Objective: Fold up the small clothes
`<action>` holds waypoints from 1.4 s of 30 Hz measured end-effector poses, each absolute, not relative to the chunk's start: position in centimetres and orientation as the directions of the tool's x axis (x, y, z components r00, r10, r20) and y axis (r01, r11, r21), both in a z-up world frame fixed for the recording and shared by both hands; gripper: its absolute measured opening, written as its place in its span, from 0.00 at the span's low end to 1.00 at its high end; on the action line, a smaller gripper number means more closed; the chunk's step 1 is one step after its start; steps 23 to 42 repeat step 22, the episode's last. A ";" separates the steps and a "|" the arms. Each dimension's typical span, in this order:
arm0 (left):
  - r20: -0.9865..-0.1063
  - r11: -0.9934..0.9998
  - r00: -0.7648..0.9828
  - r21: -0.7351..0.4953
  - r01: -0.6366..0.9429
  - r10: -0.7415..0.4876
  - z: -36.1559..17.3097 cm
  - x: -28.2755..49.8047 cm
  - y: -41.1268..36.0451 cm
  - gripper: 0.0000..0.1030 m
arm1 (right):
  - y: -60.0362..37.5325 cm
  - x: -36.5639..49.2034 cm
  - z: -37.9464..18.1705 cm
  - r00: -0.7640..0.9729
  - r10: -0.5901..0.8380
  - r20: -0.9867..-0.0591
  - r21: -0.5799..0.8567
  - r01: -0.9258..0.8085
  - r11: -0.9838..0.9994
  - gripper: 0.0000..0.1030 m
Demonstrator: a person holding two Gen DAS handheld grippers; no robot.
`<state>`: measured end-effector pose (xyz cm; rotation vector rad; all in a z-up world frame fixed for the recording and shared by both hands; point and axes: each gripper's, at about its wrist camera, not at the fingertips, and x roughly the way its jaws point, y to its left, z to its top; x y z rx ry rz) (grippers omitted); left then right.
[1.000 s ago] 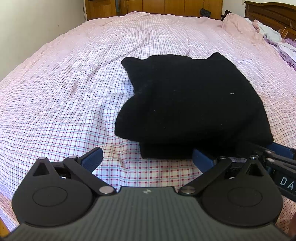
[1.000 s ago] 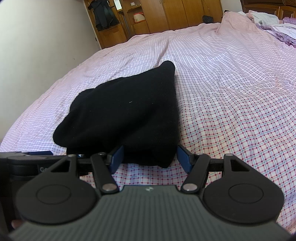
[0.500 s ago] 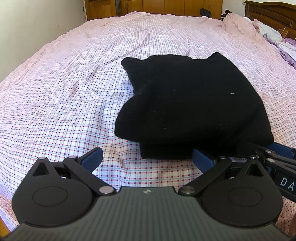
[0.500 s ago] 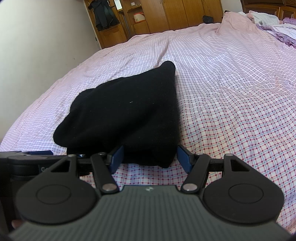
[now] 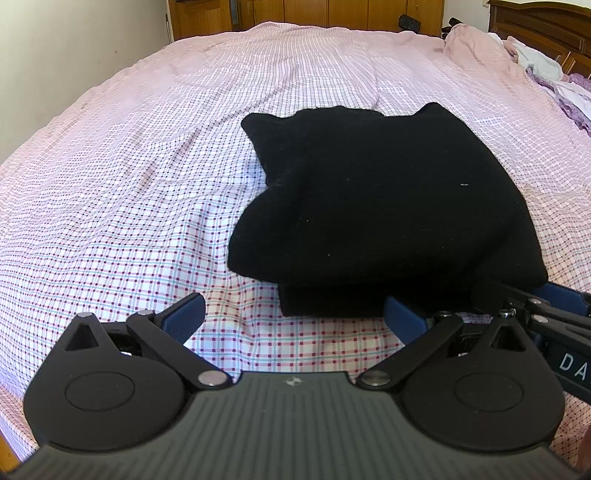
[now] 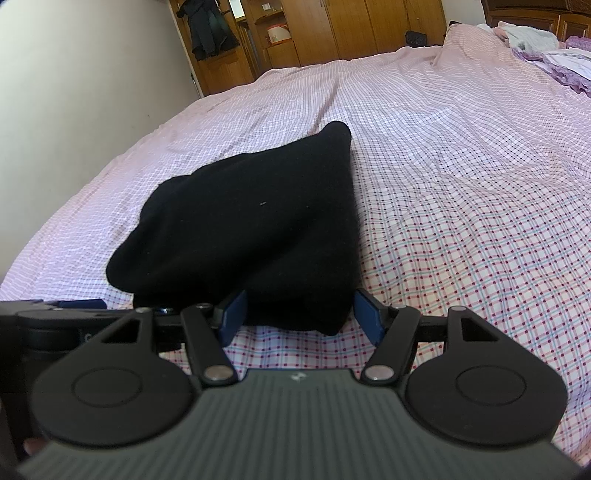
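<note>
— Where's the garment?

— A black knit garment (image 5: pixel 384 206), folded into a thick bundle of layers, lies on the bed's pink checked sheet (image 5: pixel 122 192), toward the near edge. The fabric is so dark that I can't tell what kind of garment it is, maybe a sweater.

— And the left gripper (image 5: pixel 293 314)?

— Its jaws stand wide apart, with nothing pressed between them. The left blue pad sits over bare sheet; the right pad is just beside the near edge of the bundle, at its lower layer. Whether it touches the cloth I cannot tell.

— The right gripper (image 6: pixel 299 314)?

— Jaws parted, one blue pad on each side of the bundle's near right corner. The corner lies between them, and the pads sit just beside the cloth without visibly squeezing it.

— Anything else around?

— Wooden wardrobes (image 6: pixel 354 29) stand past the far end of the bed, a dark coat (image 6: pixel 208 27) hangs at the left, and purple and white bedding (image 6: pixel 554 59) is piled at the far right by a dark headboard (image 5: pixel 543 22).
</note>
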<state>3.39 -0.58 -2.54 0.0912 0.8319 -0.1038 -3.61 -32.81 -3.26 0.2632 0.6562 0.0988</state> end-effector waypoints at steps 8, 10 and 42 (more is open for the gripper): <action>-0.744 0.991 0.666 0.037 0.128 -0.058 -2.7 3.6 -0.5 1.00 | -32.8 -3.6 -3.2 0.789 0.172 -0.590 0.270 -0.008 0.963 0.65; -0.745 0.991 0.665 0.038 0.130 -0.059 -2.7 3.6 -0.4 1.00 | -32.8 -3.6 -3.1 0.789 0.174 -0.590 0.270 -0.010 0.963 0.65; -0.752 0.989 0.658 0.052 0.136 -0.051 -2.8 3.4 -0.6 1.00 | -33.1 -3.5 -3.0 0.790 0.178 -0.586 0.274 -0.013 0.962 0.65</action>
